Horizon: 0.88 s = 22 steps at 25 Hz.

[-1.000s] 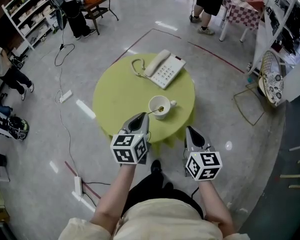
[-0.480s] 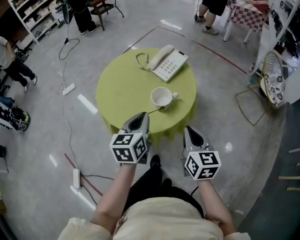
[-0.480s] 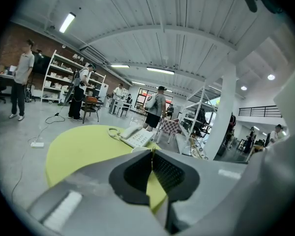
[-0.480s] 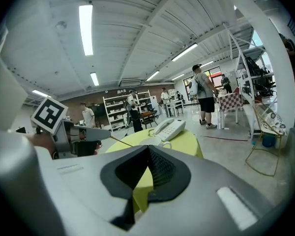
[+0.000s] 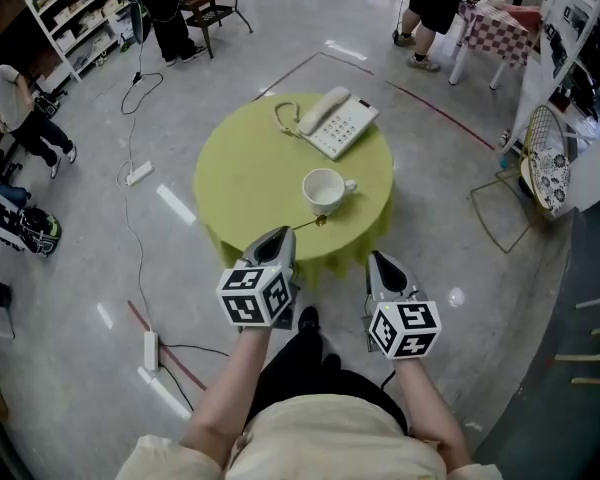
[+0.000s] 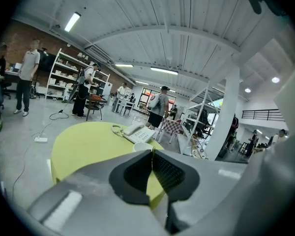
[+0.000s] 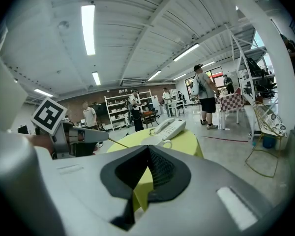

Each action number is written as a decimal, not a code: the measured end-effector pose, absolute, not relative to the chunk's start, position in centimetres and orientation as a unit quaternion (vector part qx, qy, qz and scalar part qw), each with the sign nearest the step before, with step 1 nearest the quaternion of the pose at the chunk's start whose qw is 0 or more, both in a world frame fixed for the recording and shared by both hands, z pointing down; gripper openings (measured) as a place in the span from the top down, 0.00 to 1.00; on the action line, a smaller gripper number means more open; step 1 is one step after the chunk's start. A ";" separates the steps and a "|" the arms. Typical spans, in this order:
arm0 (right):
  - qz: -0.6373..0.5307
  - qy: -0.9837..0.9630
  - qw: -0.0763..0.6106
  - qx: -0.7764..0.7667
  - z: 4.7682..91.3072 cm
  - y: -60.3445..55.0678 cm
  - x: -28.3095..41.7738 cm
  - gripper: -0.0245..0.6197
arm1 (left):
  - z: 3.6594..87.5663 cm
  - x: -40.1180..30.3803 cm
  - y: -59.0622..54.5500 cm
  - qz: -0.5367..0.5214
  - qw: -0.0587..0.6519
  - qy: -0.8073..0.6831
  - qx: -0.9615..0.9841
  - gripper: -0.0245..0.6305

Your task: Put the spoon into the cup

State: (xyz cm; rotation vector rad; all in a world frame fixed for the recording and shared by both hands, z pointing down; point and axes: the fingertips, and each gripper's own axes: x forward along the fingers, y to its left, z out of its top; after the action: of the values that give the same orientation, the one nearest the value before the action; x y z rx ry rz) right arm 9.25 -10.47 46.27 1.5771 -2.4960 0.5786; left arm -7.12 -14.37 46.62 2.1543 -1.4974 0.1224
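Cup (image 5: 325, 190) stands empty on the table (image 5: 250, 168). Your left gripper (image 5: 283, 233) pinches the spoon (image 5: 310, 224) just outside it; your right gripper (image 5: 380, 259) is pressed together on nothing

A: What blocks the table (image 5: 242, 183)?
B: 2 things: the cup (image 5: 323, 190), right of the middle, and the phone (image 5: 342, 124) at the far edge, cord (image 5: 278, 120) curled at its left.
A: The near edge?
B: A spoon (image 5: 308, 225) juts from the left gripper (image 5: 282, 235) toward the cup. The left half lies bare.
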 end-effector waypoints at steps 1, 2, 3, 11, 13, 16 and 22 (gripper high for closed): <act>0.193 -0.828 0.067 0.522 46.3 -10.3 9.4 0.96 | 46.7 -7.0 -14.2 0.045 0.256 -0.552 0.792 0.95; 0.193 -0.828 0.067 0.522 46.4 -10.2 9.5 0.96 | 46.7 -6.9 -14.1 0.046 0.256 -0.552 0.792 0.95; 0.193 -0.828 0.067 0.522 46.4 -10.1 9.6 0.96 | 46.8 -6.8 -13.9 0.046 0.256 -0.553 0.792 0.95; 0.193 -0.827 0.068 0.524 46.8 -8.7 9.8 0.96 | 47.3 -6.7 -12.2 0.056 0.249 -0.553 0.793 0.95; 0.194 -0.827 0.068 0.523 46.8 -8.3 9.9 0.96 | 47.3 -6.5 -11.8 0.057 0.248 -0.551 0.794 0.95; 0.193 -0.828 0.067 0.522 46.7 -7.7 10.1 0.96 | 47.3 -6.2 -11.0 0.058 0.248 -0.550 0.795 0.95; 0.191 -0.830 0.069 0.520 46.8 -6.8 10.1 0.96 | 47.8 -6.3 -9.6 0.061 0.251 -0.551 0.794 0.95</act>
State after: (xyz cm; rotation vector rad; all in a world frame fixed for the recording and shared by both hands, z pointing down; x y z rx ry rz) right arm 10.08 -6.77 46.83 1.5663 -2.4978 0.5755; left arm -6.29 -9.59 47.77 2.1594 -1.4990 0.1660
